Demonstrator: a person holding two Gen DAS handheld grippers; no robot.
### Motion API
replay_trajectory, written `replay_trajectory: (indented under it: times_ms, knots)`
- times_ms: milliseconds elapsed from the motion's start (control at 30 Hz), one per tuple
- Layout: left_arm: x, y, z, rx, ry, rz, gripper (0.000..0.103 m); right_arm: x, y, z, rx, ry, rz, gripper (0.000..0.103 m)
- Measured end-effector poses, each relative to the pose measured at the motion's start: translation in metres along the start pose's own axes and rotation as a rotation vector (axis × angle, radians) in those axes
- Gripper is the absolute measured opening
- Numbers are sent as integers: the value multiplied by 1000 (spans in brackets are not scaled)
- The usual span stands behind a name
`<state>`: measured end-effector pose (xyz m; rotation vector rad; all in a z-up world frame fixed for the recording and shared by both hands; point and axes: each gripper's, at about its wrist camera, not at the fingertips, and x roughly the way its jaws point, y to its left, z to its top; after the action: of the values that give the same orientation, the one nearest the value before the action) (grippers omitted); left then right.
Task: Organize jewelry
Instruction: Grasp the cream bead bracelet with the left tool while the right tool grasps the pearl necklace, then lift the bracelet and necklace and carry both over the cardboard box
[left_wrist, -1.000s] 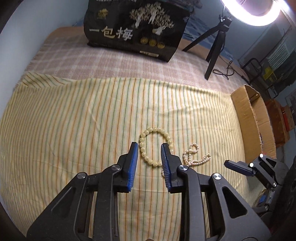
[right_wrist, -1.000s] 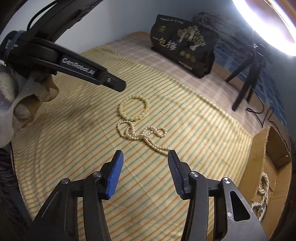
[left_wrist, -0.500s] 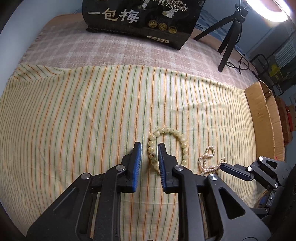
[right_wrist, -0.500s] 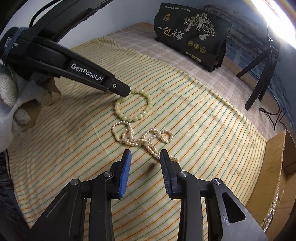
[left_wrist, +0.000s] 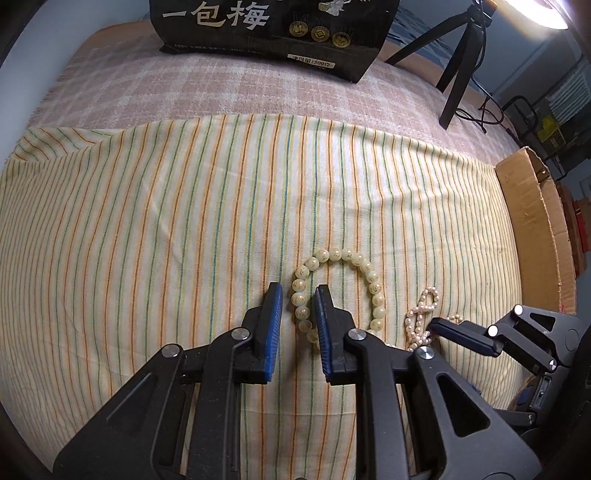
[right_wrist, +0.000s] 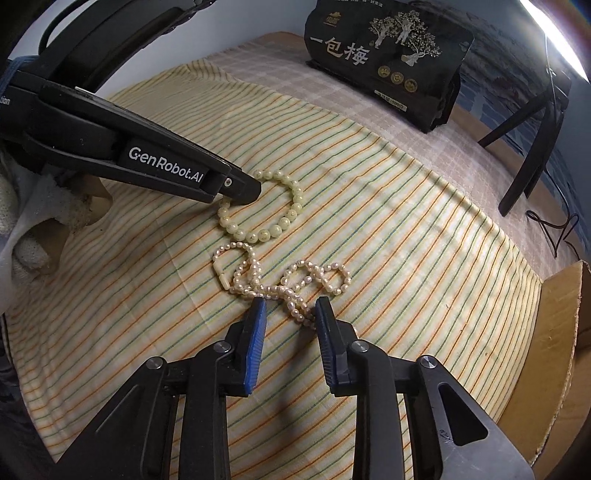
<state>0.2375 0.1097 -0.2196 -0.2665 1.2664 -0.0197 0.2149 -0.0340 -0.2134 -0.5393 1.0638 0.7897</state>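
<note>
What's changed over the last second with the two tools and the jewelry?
Both tools came down onto the jewelry while narrowing. The left tool now straddles one side of the bead bracelet; the right tool has just been closing around a strand of the pearl necklace. Neither is visibly pinched or lifted. Bracelet, necklace, striped cloth and cardboard box lie as before.

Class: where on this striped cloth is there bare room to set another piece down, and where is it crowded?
Bare: striped cloth left of the bead bracelet, up to the checked cloth. Crowded: around the pearl necklace, between bracelet and cardboard box, where both tongs work.
</note>
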Motion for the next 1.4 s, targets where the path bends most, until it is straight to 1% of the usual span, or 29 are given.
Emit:
replay_trajectory:
  times_ms: [33,67,100,133,267,400,533,733,933,1133,1167,1233,1400]
  knots:
    - [0,0,0,3,-3,4,15,0,1,0,-1,2,-10,17]
    - [0,-1,0,10,-6,12,12,-3,1,-1,-3,4,-22,6]
    - [0,-1,-1,16,-10,17,11,-2,0,1,-1,8,-20,6]
    - [-1,-1,-1,17,-13,19,7,-2,-2,1,8,8,-14,6]
    - [-7,3,-2,7,-23,5,6,-6,-3,1,26,7,-4,6]
    - [-19,6,-3,-6,-50,-6,6,-17,-4,-1,54,-10,11,6]
    - [-37,8,-5,-15,-93,-21,5,-36,-6,0,101,-49,46,5]
    - [-66,8,-9,-21,-164,-40,5,-71,-8,2,163,-119,69,5]
    - [-96,7,-17,-46,-227,-91,5,-101,-12,2,225,-182,89,5]
    - [-119,-2,-23,-48,-272,-136,5,-130,-16,2,258,-246,82,5]
    - [-122,-4,-24,-49,-277,-150,5,-135,-16,3,259,-257,78,3]
    - [-128,-8,-26,-50,-282,-174,5,-143,-16,2,262,-275,75,3]
    - [-130,-23,-30,-25,-288,-173,5,-157,-19,-1,272,-301,68,3]
